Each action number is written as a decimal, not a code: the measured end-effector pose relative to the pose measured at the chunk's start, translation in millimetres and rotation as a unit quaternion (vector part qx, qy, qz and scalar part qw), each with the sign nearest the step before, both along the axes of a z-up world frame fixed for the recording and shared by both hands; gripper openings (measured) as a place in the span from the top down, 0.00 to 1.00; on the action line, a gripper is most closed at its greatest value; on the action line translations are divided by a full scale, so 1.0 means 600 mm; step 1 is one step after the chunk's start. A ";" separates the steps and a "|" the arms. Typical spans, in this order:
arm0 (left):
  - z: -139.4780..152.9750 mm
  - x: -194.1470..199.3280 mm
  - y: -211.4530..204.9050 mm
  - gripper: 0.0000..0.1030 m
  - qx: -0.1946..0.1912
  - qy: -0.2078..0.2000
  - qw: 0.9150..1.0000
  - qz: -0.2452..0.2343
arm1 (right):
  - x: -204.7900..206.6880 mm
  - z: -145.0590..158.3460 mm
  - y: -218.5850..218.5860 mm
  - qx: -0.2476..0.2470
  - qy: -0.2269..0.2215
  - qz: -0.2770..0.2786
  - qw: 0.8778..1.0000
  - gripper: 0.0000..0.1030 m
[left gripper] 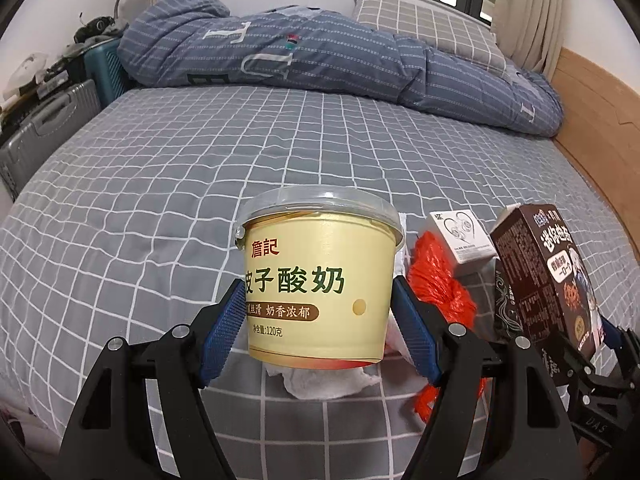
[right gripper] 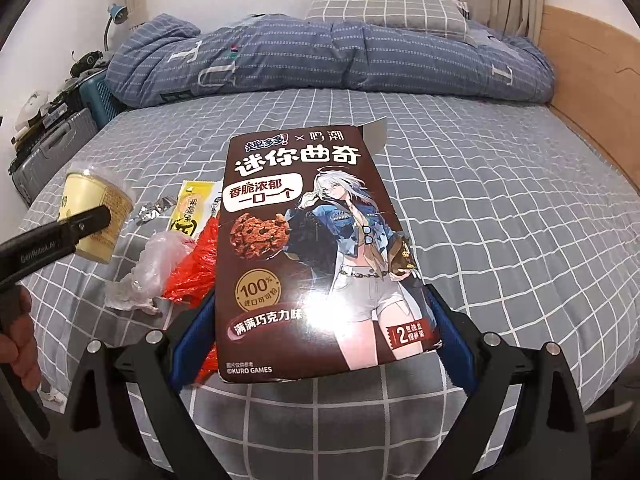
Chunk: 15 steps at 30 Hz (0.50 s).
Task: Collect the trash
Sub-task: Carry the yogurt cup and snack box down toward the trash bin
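Note:
My left gripper (left gripper: 318, 320) is shut on a cream yoghurt cup (left gripper: 320, 280) with a clear lid, held above a crumpled white tissue (left gripper: 324, 382). The cup also shows in the right wrist view (right gripper: 98, 216). My right gripper (right gripper: 320, 332) is shut on a brown cookie box (right gripper: 316, 248), also in the left wrist view (left gripper: 548, 276). On the bed lie a red plastic bag (left gripper: 436, 280), a small white earphone box (left gripper: 464, 236), a clear plastic wrap (right gripper: 156, 268), a yellow sachet (right gripper: 192, 208) and a foil scrap (right gripper: 154, 210).
The bed has a grey checked sheet (left gripper: 200, 152). A rolled blue duvet (left gripper: 320, 56) and a pillow (left gripper: 424, 24) lie at the far end. A wooden bed side (left gripper: 600, 120) runs along the right. Suitcases (left gripper: 44, 132) stand at the left.

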<state>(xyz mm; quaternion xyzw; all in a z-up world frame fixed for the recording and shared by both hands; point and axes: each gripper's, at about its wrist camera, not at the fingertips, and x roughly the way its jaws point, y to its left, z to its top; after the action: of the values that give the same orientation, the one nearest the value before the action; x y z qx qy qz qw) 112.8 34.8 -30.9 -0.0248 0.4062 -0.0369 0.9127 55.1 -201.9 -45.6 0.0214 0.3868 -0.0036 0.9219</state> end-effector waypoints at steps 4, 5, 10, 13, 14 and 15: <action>-0.006 -0.013 0.000 0.31 -0.008 0.005 1.000 0.003 | -0.008 -0.001 -0.010 -0.004 0.003 0.003 1.000 0.13; -0.008 -0.016 -0.001 0.31 -0.009 0.006 1.000 0.003 | -0.011 -0.003 -0.016 -0.002 0.005 0.000 1.000 0.13; -0.008 -0.032 -0.008 0.31 -0.011 0.006 1.000 0.000 | -0.018 -0.003 -0.012 -0.012 0.005 0.002 1.000 0.13; -0.006 -0.043 -0.009 0.31 -0.016 0.007 1.000 0.001 | -0.025 0.018 -0.007 -0.013 -0.011 0.002 1.000 0.13; -0.005 -0.047 -0.009 0.31 -0.017 0.007 1.000 0.001 | -0.028 0.026 -0.006 -0.011 -0.017 0.003 1.000 0.12; -0.004 -0.051 -0.009 0.31 -0.019 0.007 1.000 0.001 | -0.030 0.033 -0.005 -0.011 -0.022 0.004 1.000 0.12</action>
<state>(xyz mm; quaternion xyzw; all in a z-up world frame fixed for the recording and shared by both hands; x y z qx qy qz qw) 82.5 29.6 -33.2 -0.0427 0.4114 -0.0434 0.9094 37.4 -205.0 -25.9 0.0099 0.3665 -0.0041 0.9304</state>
